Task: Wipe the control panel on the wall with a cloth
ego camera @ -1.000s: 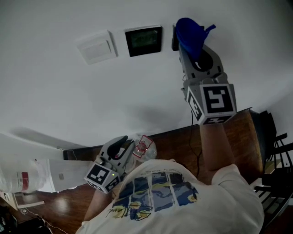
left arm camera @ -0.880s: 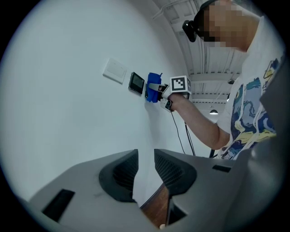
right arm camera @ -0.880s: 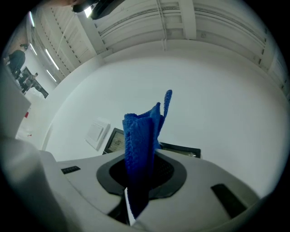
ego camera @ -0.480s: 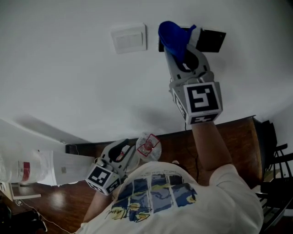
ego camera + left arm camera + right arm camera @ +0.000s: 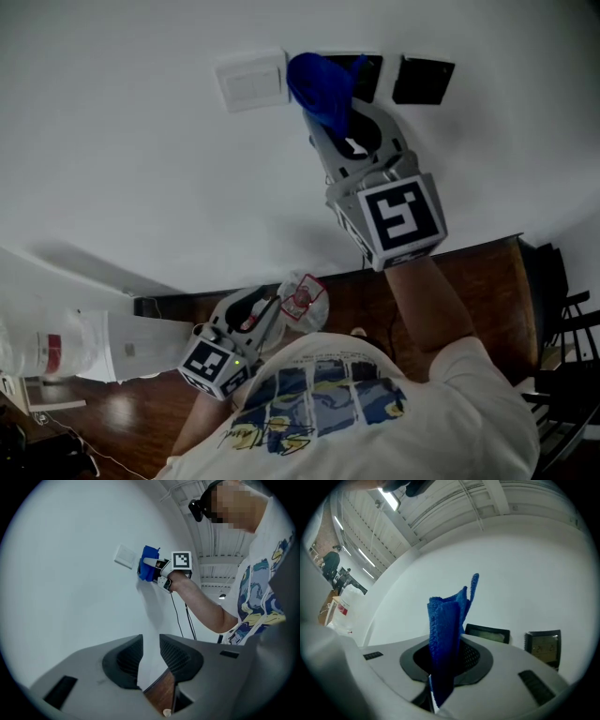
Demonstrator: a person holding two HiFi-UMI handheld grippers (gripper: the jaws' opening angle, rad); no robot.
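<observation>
Two dark control panels are set in the white wall. My right gripper point(image 5: 330, 105) is shut on a folded blue cloth point(image 5: 319, 82) and presses it over the left edge of the left panel point(image 5: 364, 73). The right panel point(image 5: 423, 81) is uncovered. In the right gripper view the cloth point(image 5: 446, 630) stands up between the jaws, with the left panel point(image 5: 487, 633) and the right panel point(image 5: 543, 647) to its right. My left gripper point(image 5: 251, 314) hangs low by the person's chest; its jaws stand a narrow gap apart with nothing between them. The left gripper view shows the cloth point(image 5: 148, 563) against the wall.
A white switch plate point(image 5: 250, 81) sits just left of the cloth. Below are a brown wooden surface point(image 5: 478, 281), a clear plastic bottle with a red label point(image 5: 302, 300), a white bag point(image 5: 56, 361) at the left, a black chair point(image 5: 562, 319) at the right and a hanging cable point(image 5: 392, 272).
My right gripper has slid left along the wall with the cloth, off the right panel and onto the left one. The left gripper has hardly moved.
</observation>
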